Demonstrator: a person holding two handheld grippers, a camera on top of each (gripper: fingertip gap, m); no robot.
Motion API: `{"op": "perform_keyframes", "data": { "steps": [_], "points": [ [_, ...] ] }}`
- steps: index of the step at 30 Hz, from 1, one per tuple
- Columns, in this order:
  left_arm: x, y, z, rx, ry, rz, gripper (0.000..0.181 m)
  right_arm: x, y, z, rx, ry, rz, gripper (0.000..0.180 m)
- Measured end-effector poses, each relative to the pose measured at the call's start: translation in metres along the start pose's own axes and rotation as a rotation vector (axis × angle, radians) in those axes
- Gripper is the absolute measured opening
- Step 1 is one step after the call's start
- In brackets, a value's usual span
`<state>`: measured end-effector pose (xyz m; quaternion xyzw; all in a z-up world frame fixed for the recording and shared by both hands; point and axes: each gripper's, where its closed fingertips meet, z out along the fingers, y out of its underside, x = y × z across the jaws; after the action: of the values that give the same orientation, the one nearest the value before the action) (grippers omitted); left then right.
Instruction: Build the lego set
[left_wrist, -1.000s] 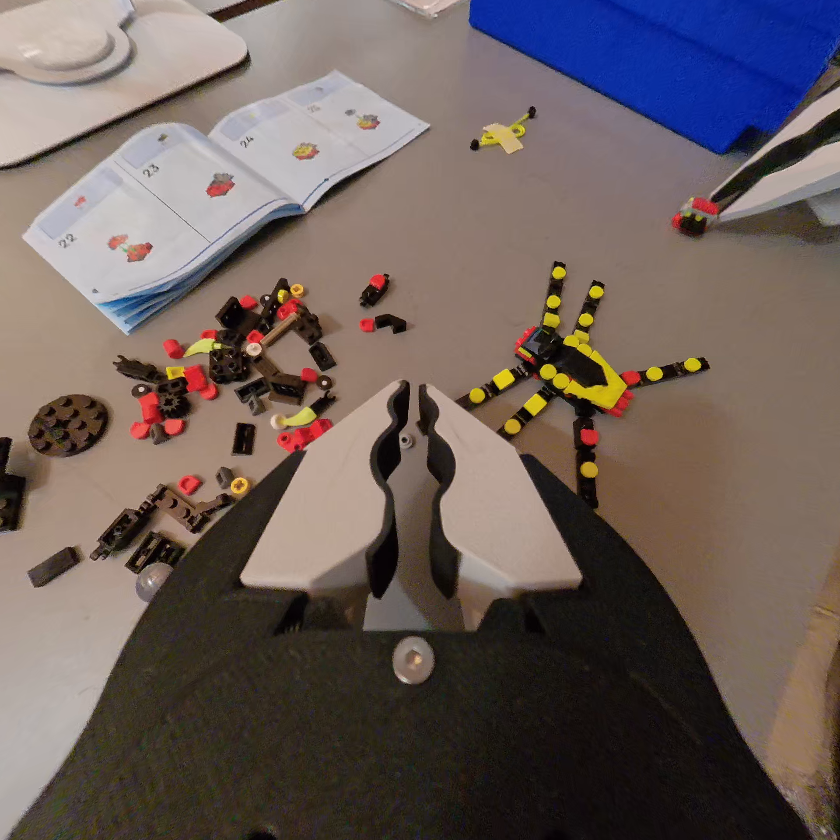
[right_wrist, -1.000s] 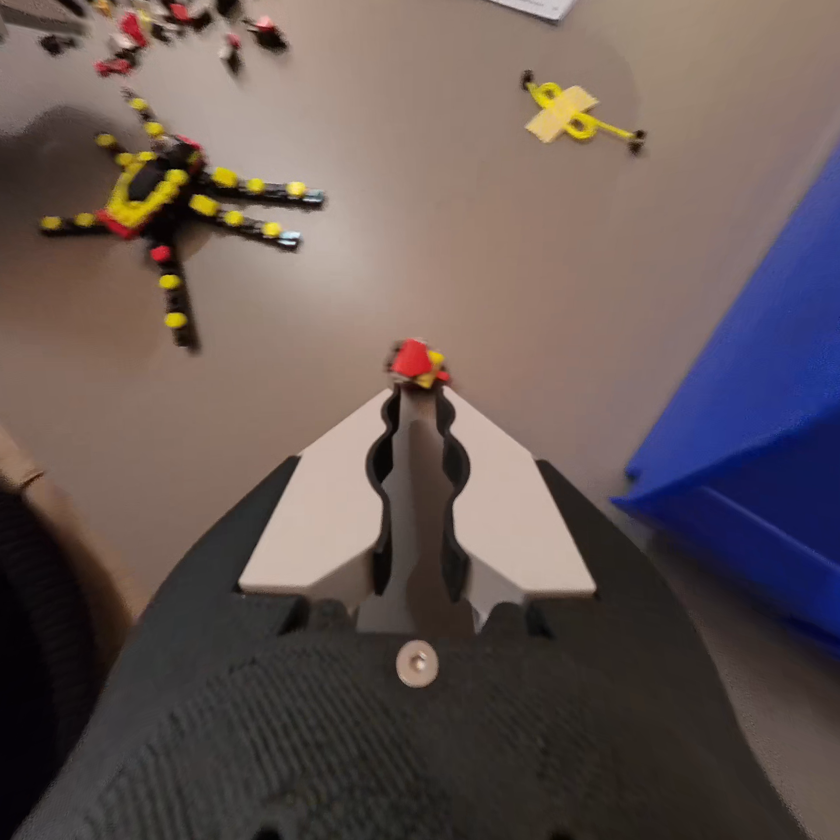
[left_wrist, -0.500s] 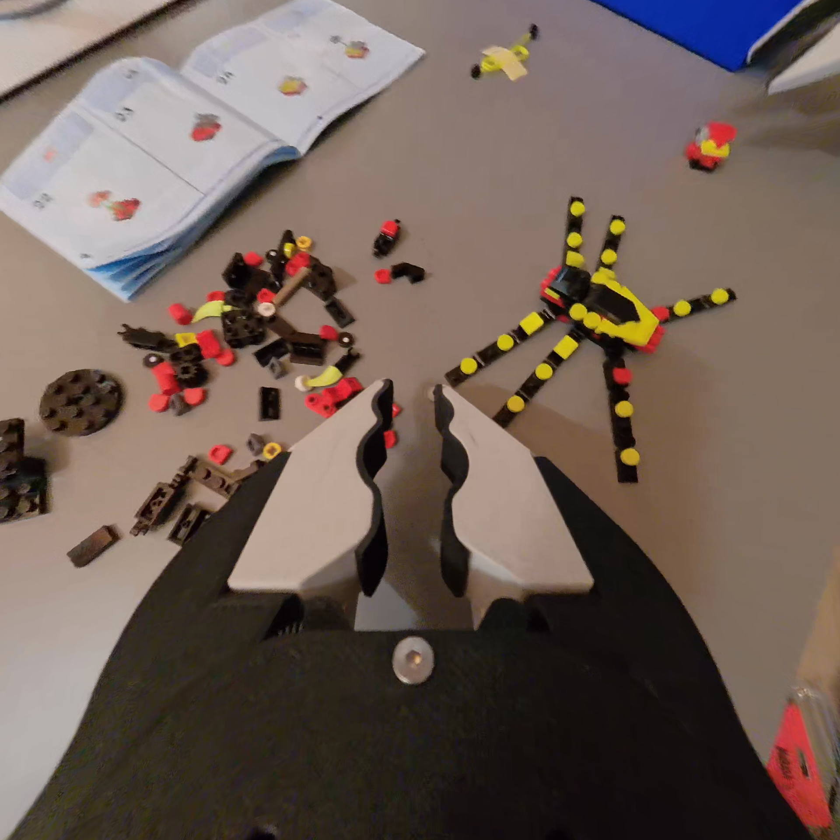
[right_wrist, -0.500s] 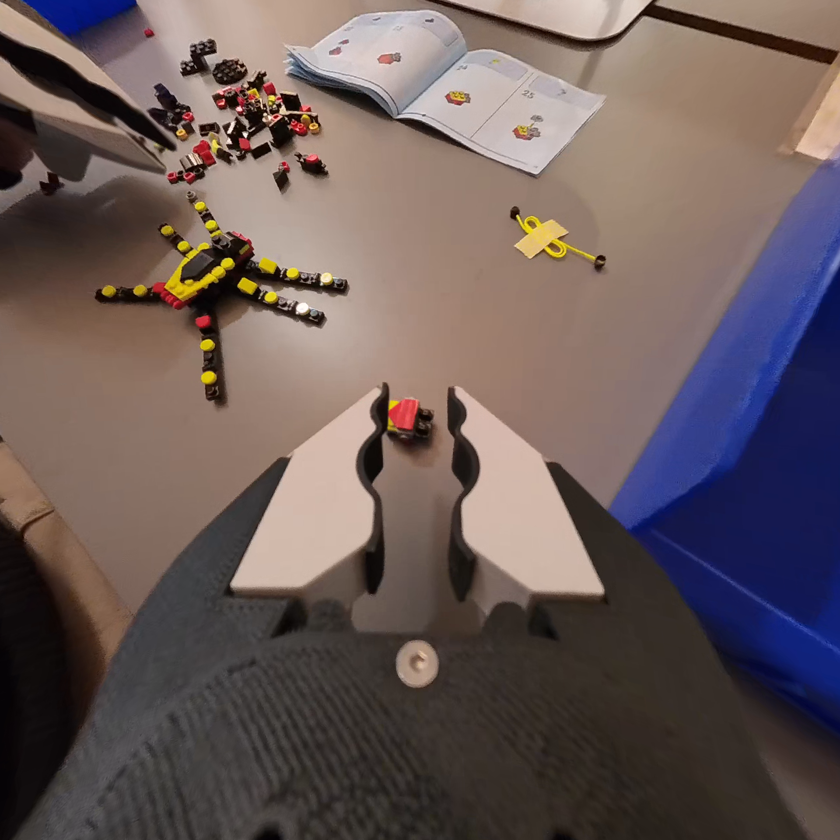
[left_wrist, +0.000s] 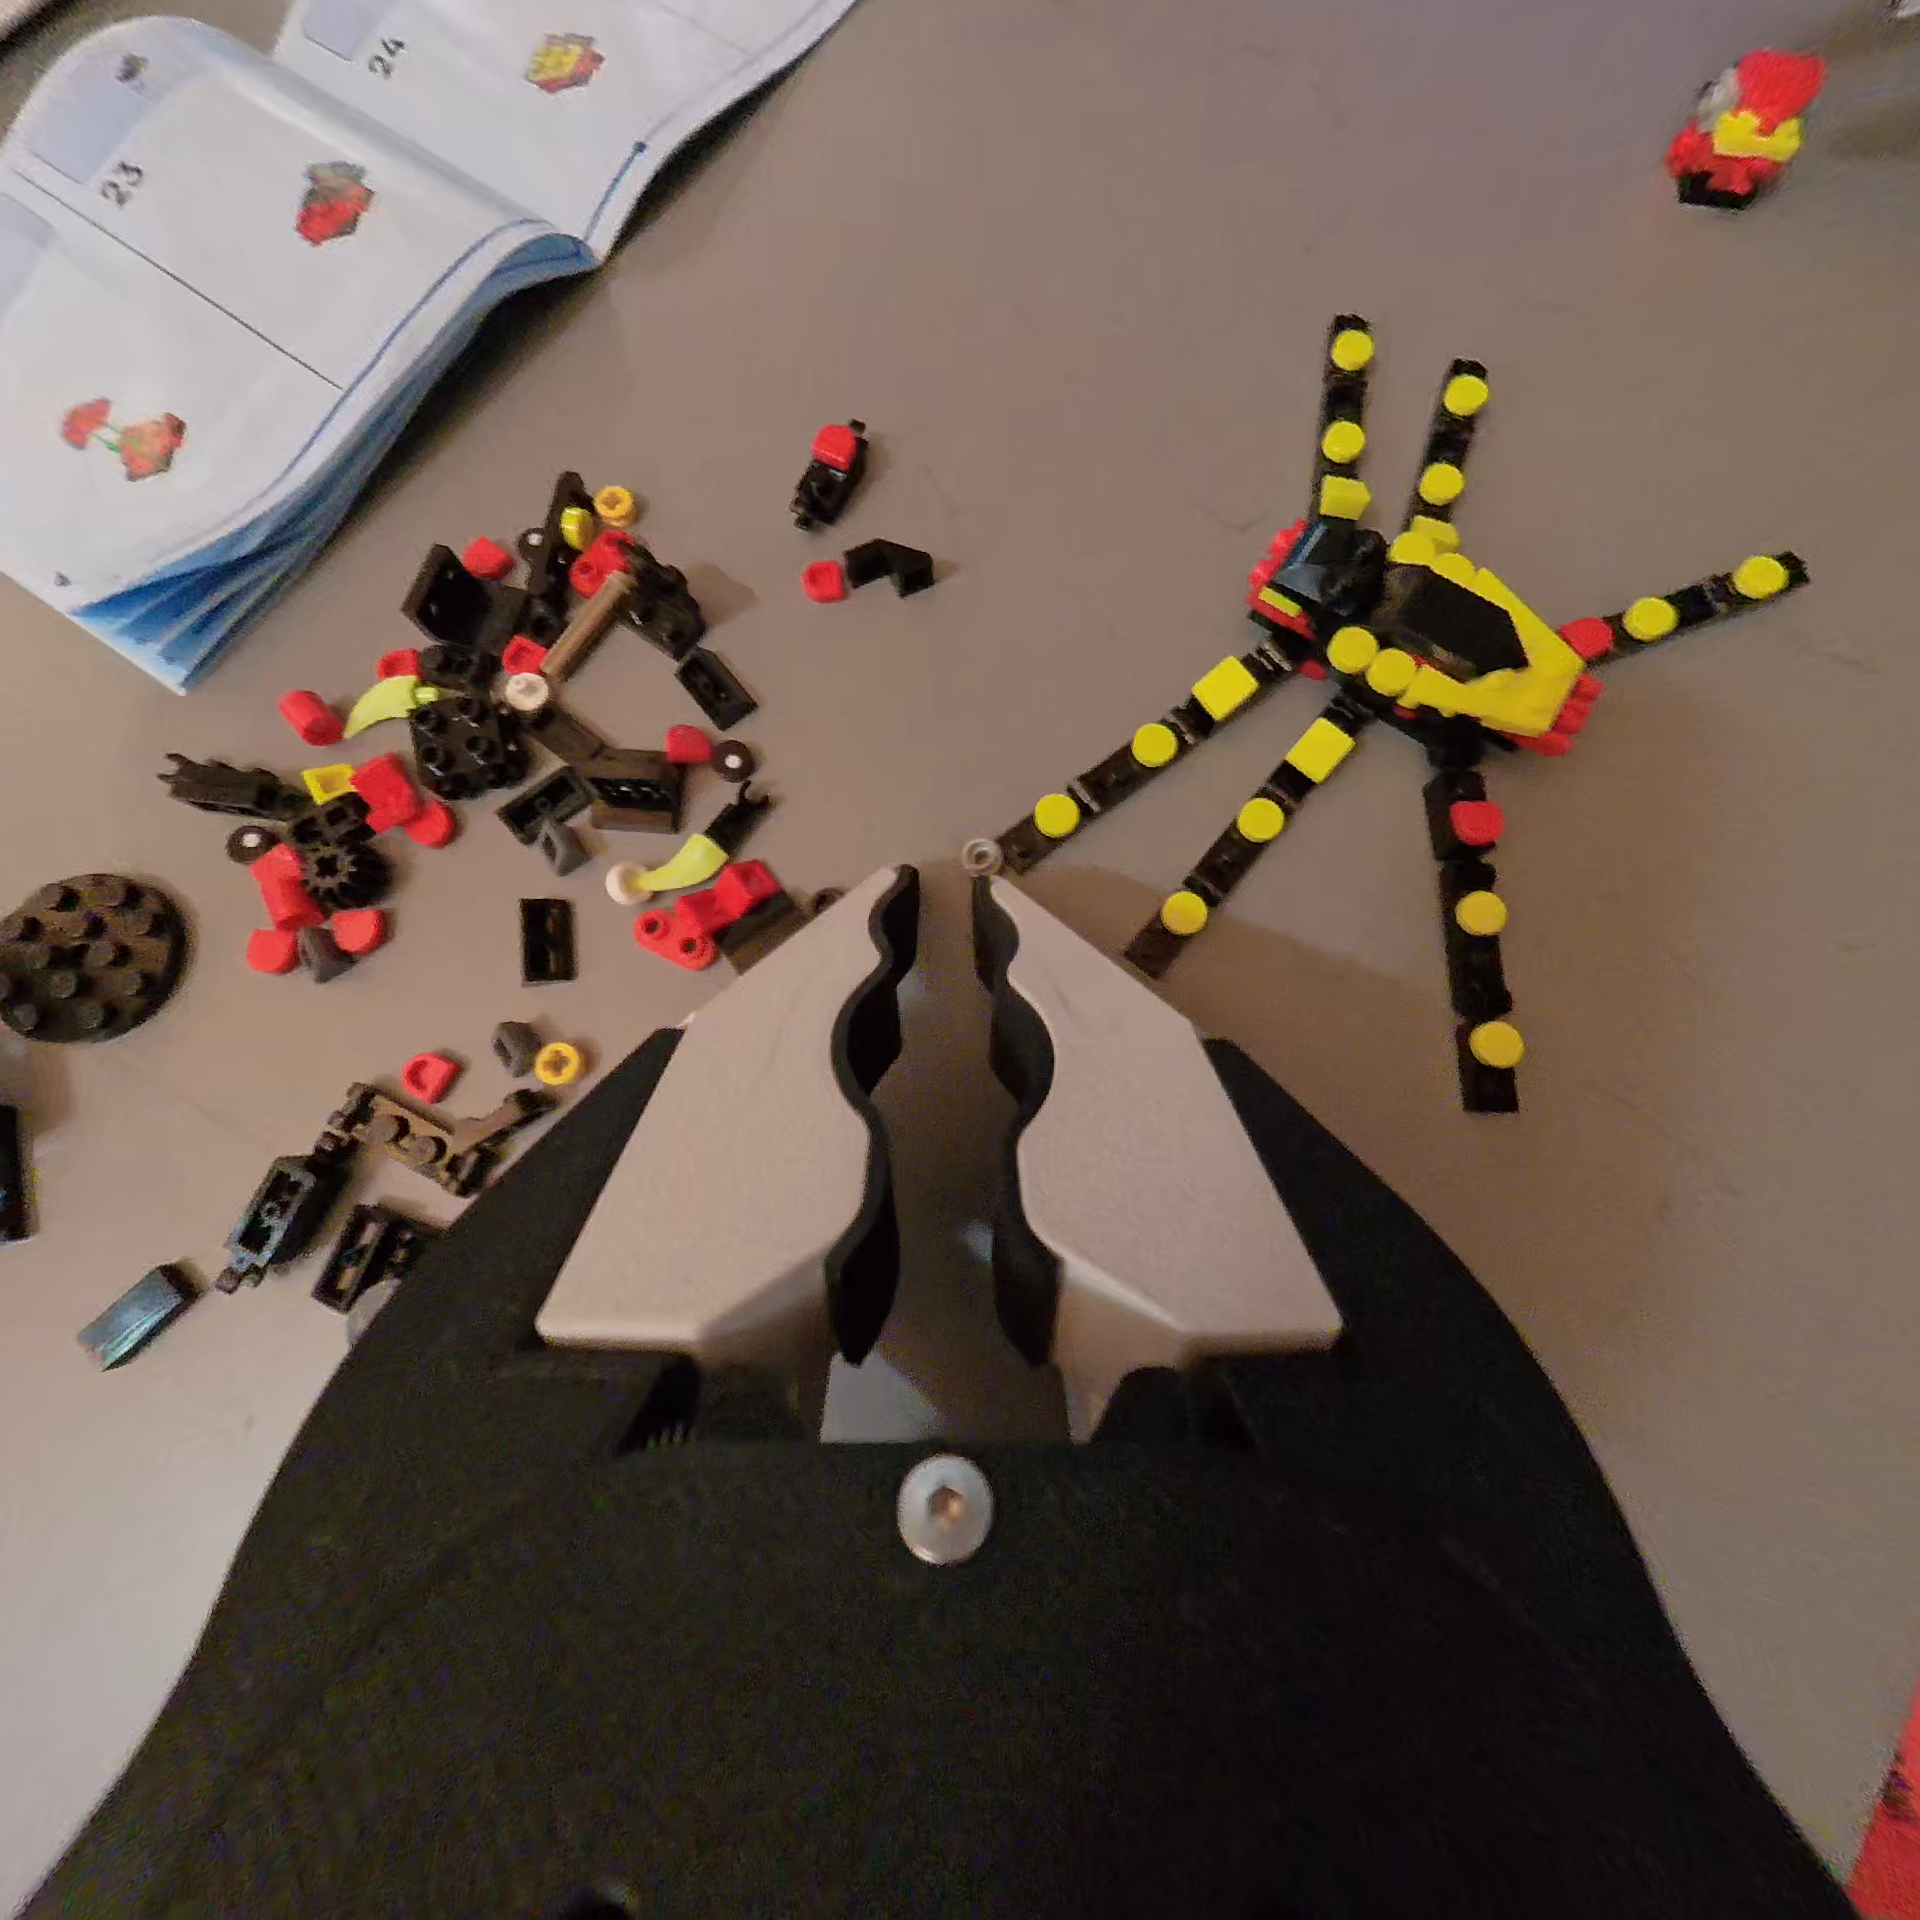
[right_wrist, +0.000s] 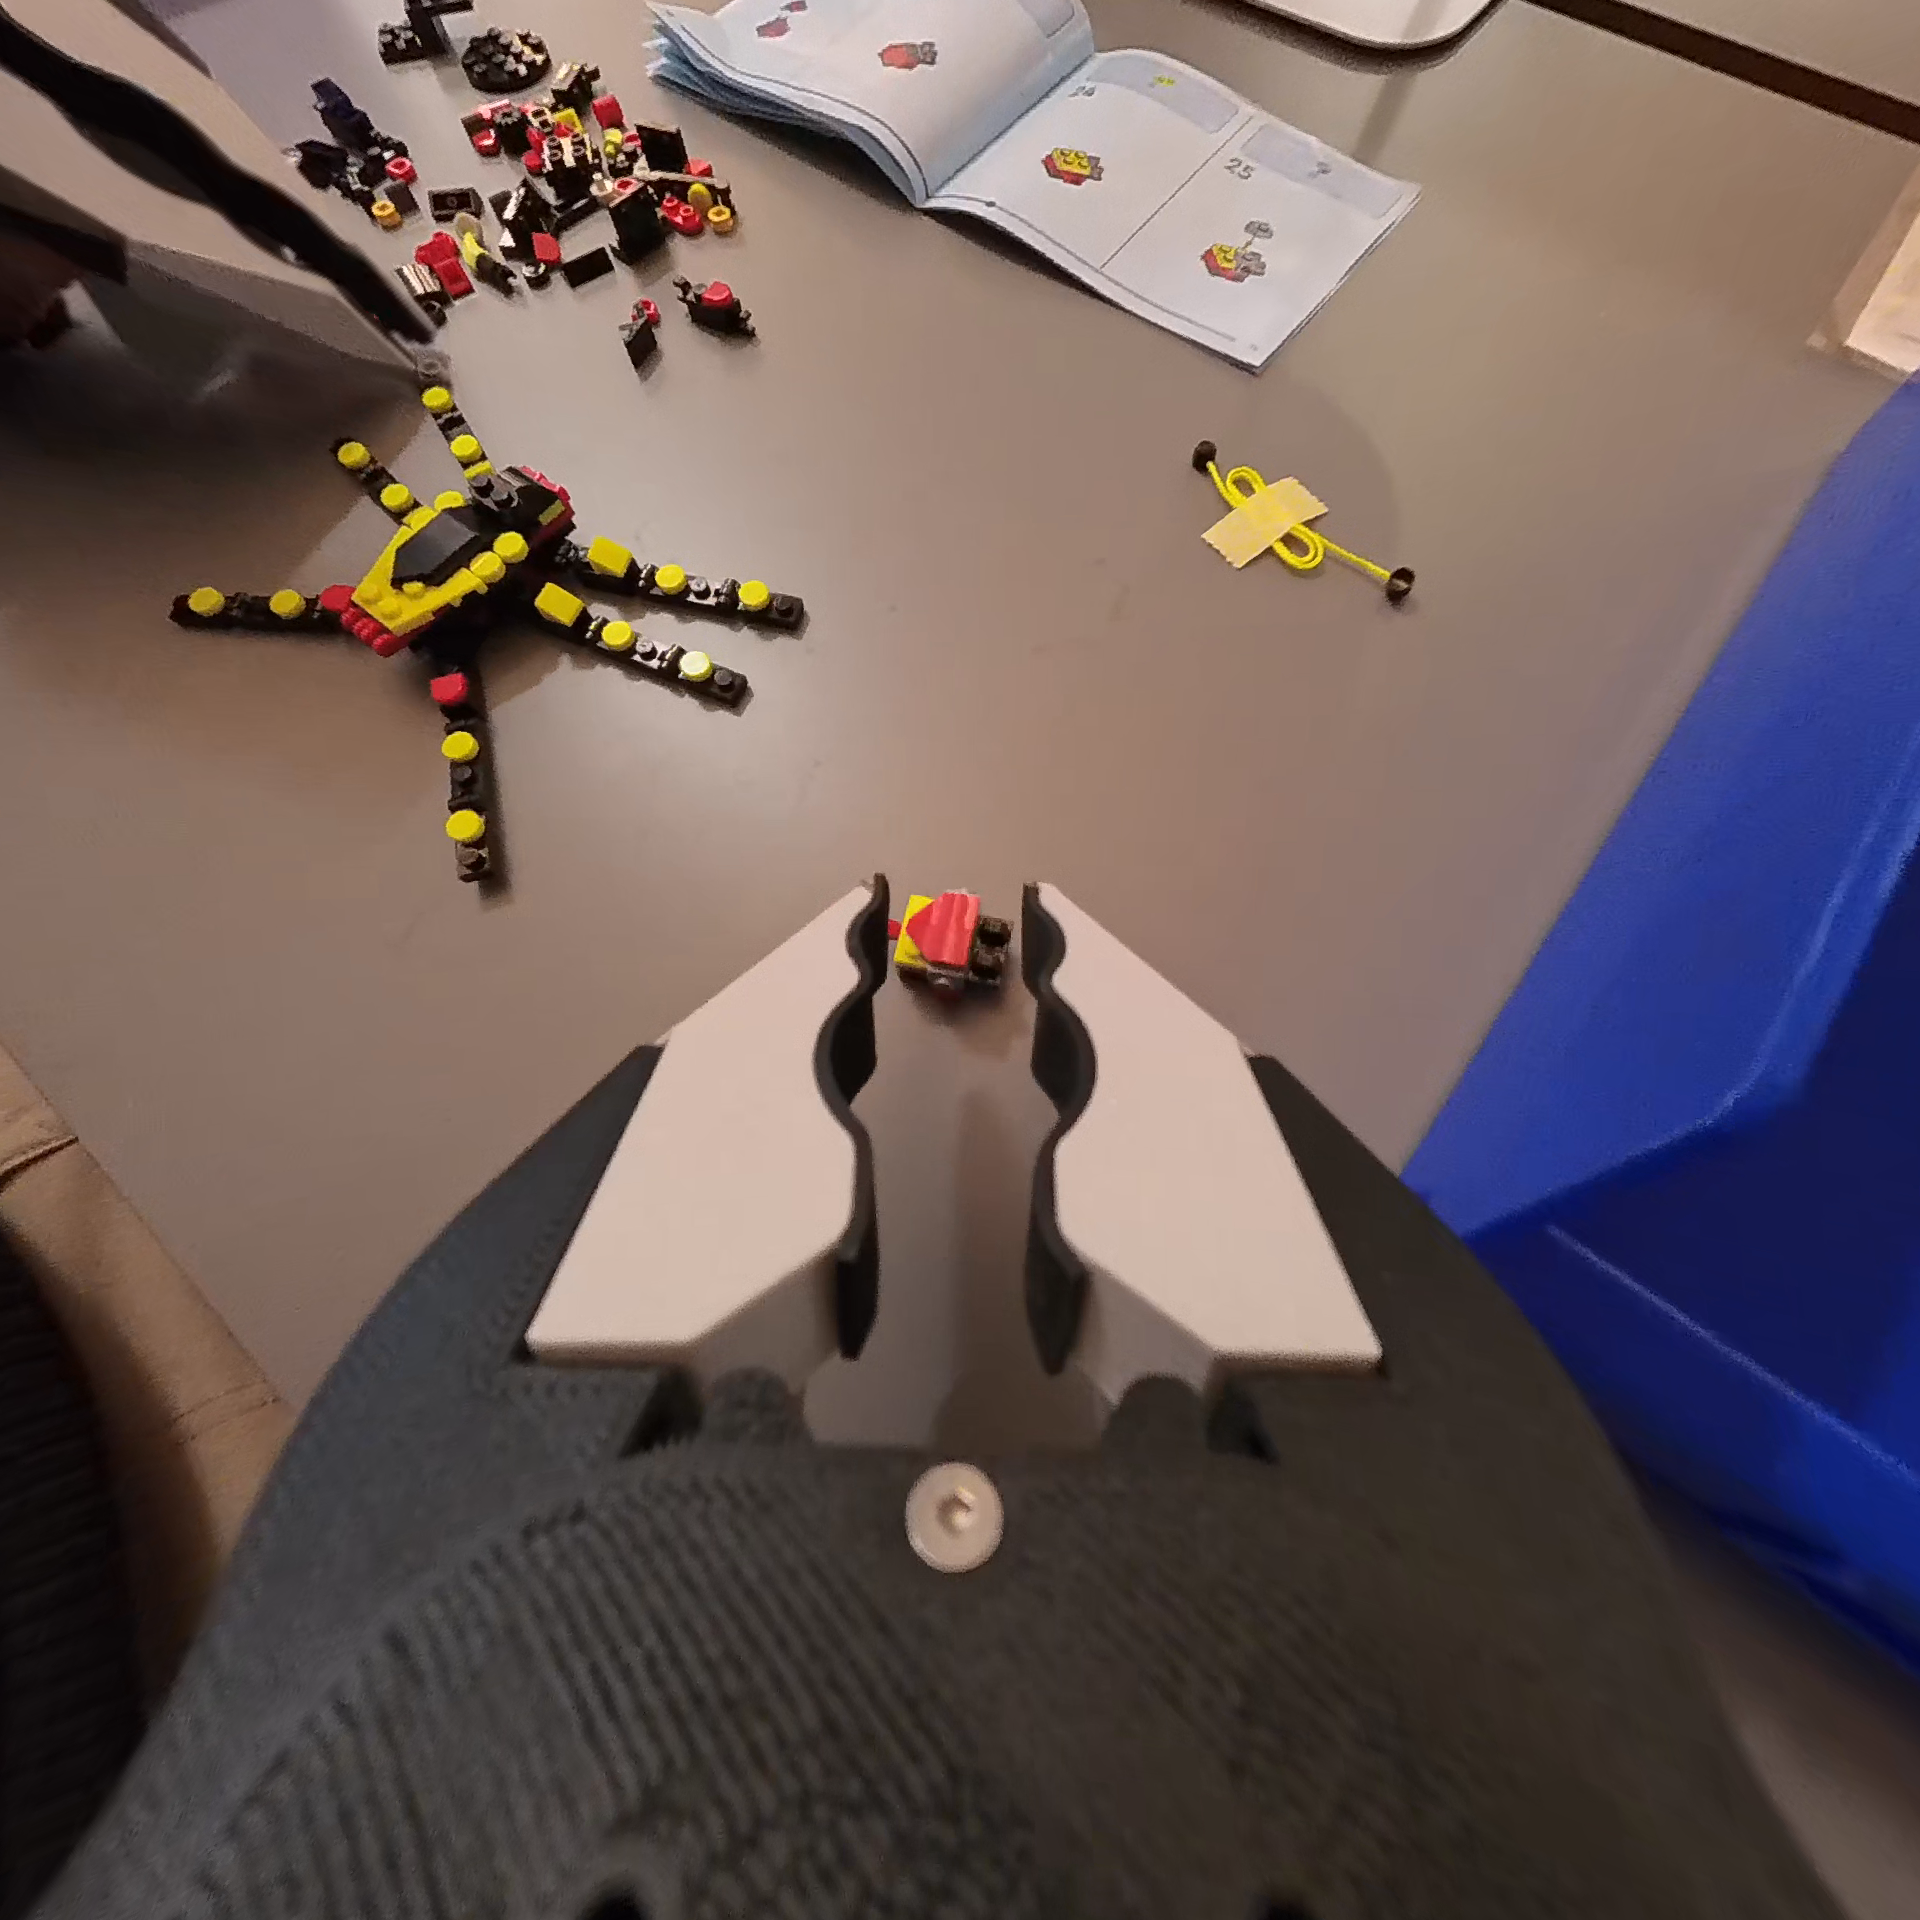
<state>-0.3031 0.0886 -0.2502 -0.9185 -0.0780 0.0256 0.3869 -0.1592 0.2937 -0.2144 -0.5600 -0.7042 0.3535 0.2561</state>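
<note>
Left wrist view: we are holding our left gripper (left_wrist: 945, 883) with fingers narrowly parted, empty, tips just beside a small grey stud (left_wrist: 977, 855) at a leg end of the black-and-yellow spider model (left_wrist: 1423, 634); loose bricks (left_wrist: 520, 748) are lying left, the open instruction booklet (left_wrist: 312, 239) beyond. Right wrist view: we are keeping our right gripper (right_wrist: 951, 899) moderately open, its fingers flanking a small red-yellow-black assembly (right_wrist: 948, 948) resting on the grey table (right_wrist: 1039, 675); a blue bin (right_wrist: 1714, 1091) is sitting right.
</note>
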Motion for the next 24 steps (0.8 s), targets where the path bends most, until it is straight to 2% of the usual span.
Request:
{"op": "perform_keyframes", "data": {
  "steps": [7, 10, 12, 16, 20, 24],
  "points": [
    [-0.02, -0.003, 0.003, 0.002, -0.084, -0.088, 0.0, -0.001, -0.001, 0.001, 0.003, 0.003, -0.018, 0.028],
    [-0.035, -0.003, 0.001, 0.007, -0.141, -0.146, 0.0, 0.004, 0.007, 0.0, -0.034, 0.035, -0.054, 0.035],
    [-0.032, -0.007, -0.001, 0.035, -0.101, -0.166, 0.001, 0.002, 0.012, 0.0, -0.049, 0.024, -0.079, 0.042],
    [-0.009, -0.02, -0.003, 0.091, 0.031, -0.15, 0.015, -0.016, 0.014, 0.005, -0.053, -0.069, -0.117, 0.049],
    [-0.011, -0.009, 0.007, 0.027, -0.005, -0.148, 0.016, -0.007, 0.018, 0.014, -0.104, -0.038, -0.116, 0.052],
    [-0.02, -0.008, 0.008, 0.014, -0.067, -0.173, 0.01, 0.004, 0.027, 0.017, -0.163, 0.022, -0.109, 0.035]
  ]
}}
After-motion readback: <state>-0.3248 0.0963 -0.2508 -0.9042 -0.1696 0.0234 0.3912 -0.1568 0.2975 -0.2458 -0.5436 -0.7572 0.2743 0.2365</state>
